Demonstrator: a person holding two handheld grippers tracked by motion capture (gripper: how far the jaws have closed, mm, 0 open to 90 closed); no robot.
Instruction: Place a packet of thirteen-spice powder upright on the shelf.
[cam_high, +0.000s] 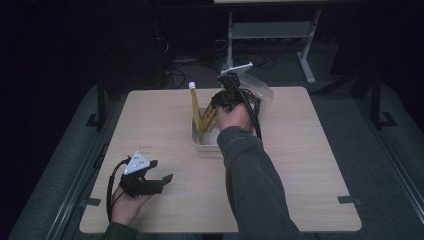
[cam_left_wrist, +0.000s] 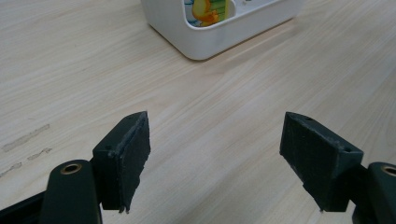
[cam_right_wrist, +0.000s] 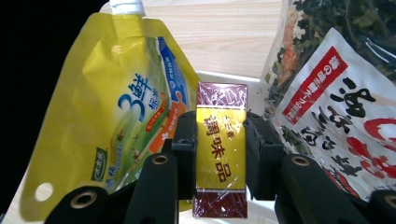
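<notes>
High view first: wide wooden table (cam_high: 310, 165), bare around the left gripper (cam_high: 161, 181), resting low near the front edge with jaws spread wide and nothing between them. Same seen in the left gripper view: pale tabletop between and ahead of both black pads (cam_left_wrist: 128, 158), corner of the white tub (cam_left_wrist: 219, 32) farther ahead, well apart.

Next down in size: white tub (cam_high: 202, 142) directly under the right gripper (cam_high: 215, 107). Standing in it, to that gripper's left, a tall yellow pouch (cam_right_wrist: 116, 107) with a white cap; to its right, a clear bag (cam_right_wrist: 336, 84) of dried greens with a red label.

Smaller again: slim gold and maroon box (cam_right_wrist: 221, 154), clamped flat between the right gripper's jaws, partly closed on both sides of it, upright between pouch and bag.

Step in hand, by judgement: box either being lowered into the tub or drawn out of it; cannot tell which. Next move calls for a straight, vertical path with the grip kept firm, so as not to knock the pouch over or snag the bag.

Hard to make out: tub floor, box's lower end cut off below the jaws, bag's full outline, room beyond the table in darkness.
</notes>
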